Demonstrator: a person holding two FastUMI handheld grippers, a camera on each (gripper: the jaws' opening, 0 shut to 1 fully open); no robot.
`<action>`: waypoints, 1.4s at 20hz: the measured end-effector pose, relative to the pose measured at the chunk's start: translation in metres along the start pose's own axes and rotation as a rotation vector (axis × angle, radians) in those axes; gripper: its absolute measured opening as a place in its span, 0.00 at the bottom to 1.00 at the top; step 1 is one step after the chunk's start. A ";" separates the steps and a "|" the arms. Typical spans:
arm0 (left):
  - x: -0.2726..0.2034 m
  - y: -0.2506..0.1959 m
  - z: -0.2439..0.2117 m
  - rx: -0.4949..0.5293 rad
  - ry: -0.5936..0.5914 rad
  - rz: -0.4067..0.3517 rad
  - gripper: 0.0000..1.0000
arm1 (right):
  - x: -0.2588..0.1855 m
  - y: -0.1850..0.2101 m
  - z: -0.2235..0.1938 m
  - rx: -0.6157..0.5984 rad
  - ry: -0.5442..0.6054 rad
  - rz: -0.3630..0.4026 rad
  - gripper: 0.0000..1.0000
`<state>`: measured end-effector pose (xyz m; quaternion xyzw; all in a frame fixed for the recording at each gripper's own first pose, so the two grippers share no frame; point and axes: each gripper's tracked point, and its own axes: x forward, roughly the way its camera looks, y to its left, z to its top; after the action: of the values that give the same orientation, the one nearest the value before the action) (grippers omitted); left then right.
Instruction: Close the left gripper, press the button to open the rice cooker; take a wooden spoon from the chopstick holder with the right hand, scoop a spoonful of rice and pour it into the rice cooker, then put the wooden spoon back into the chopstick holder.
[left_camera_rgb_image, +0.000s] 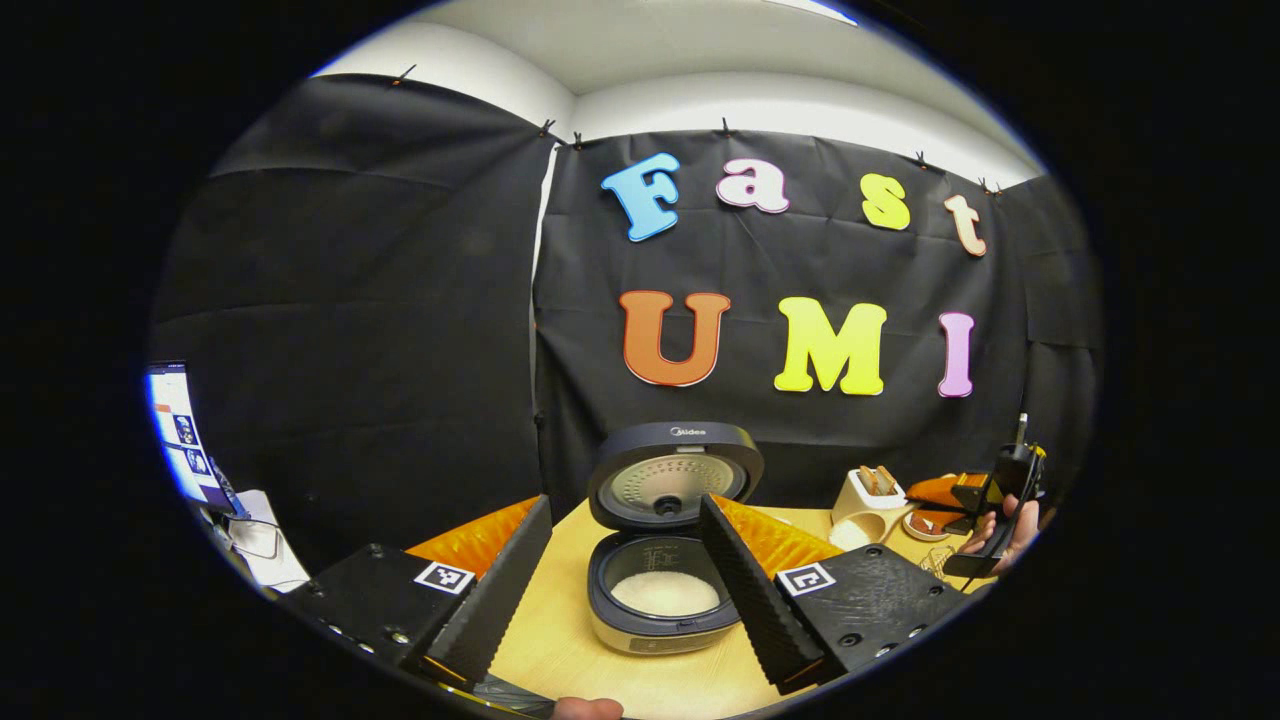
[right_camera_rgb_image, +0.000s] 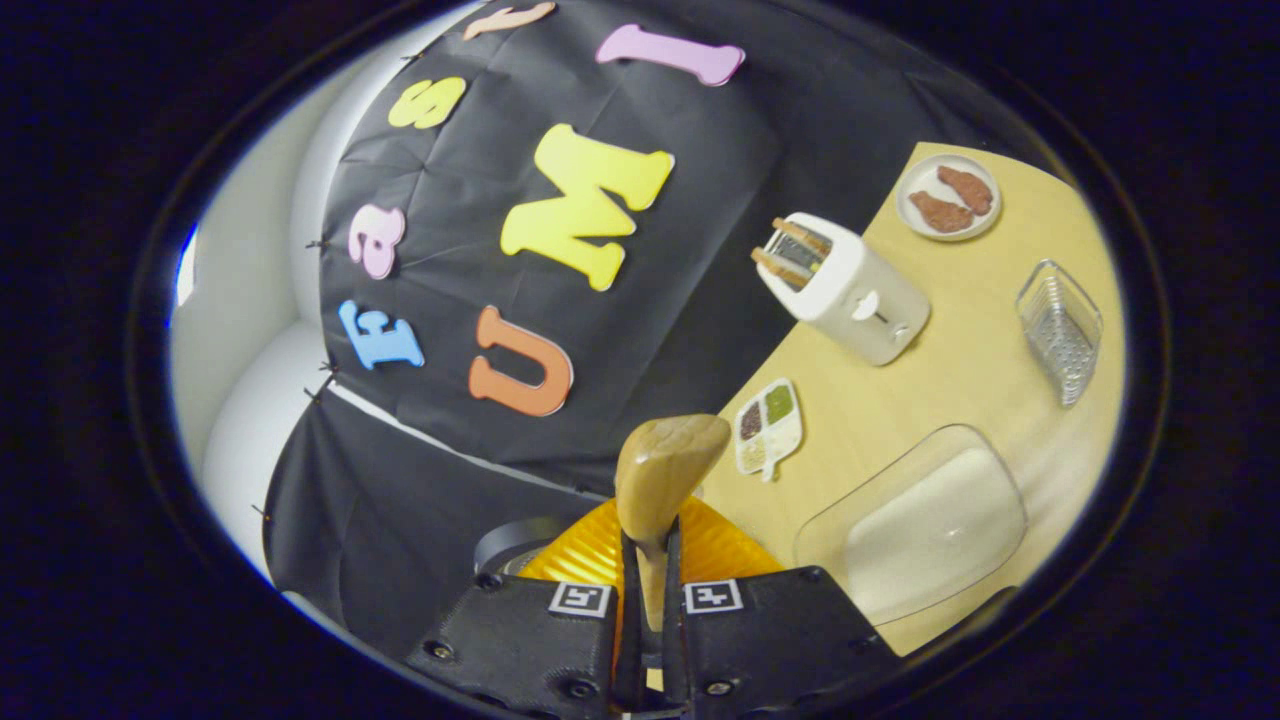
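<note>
Right gripper (right_camera_rgb_image: 650, 600) clamps the wooden spoon (right_camera_rgb_image: 665, 470) bottom center; left gripper (left_camera_rgb_image: 620, 590) hangs wide around the open rice cooker (left_camera_rgb_image: 665, 560). Risk: tilted spoon spills scooped rice from the clear container (right_camera_rgb_image: 915, 520), lower right.

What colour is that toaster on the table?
The toaster is white or cream, seen best in the right gripper view.

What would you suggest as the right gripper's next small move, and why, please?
Probably return the wooden spoon to the chopstick holder: the right gripper grips its handle, its bowl looks empty, and the open rice cooker already holds rice.
</note>
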<state>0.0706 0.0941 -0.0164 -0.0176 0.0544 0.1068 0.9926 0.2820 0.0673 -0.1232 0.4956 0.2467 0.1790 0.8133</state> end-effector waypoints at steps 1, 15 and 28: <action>-0.004 0.006 0.000 0.000 -0.004 0.007 0.95 | 0.011 0.009 -0.011 -0.014 0.029 0.016 0.13; -0.038 0.070 -0.017 -0.063 0.028 0.103 0.95 | 0.120 0.027 -0.141 -0.499 0.178 -0.133 0.14; -0.030 0.072 -0.029 -0.073 0.047 0.046 0.95 | 0.114 0.085 -0.184 -1.183 0.083 -0.039 0.13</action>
<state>0.0227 0.1566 -0.0431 -0.0551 0.0741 0.1312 0.9871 0.2638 0.2980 -0.1441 -0.0543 0.1457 0.2904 0.9442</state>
